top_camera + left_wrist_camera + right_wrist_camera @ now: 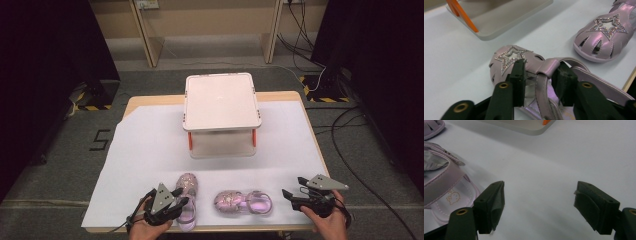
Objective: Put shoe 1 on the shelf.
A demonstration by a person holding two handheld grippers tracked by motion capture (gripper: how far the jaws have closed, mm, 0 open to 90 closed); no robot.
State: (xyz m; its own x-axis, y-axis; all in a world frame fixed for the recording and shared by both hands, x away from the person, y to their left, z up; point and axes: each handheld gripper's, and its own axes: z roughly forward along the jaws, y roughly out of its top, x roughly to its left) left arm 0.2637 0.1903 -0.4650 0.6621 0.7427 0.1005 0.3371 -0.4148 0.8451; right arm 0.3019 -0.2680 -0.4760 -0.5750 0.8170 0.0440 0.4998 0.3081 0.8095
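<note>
Straddling the strap of the near sandal (541,72), the left gripper (539,75) has one jaw on each side of that pink band, the pads at the strap; whether they press it cannot be told. This sandal lies at the front edge of the white sheet (150,145), toe away from the person. Two sandals are here; the second sandal (244,202) lies on its side between both grippers. One white two-tier stand (221,100) sits farther back. Jaws spread wide over bare sheet, the right gripper (539,205) holds nothing.
</note>
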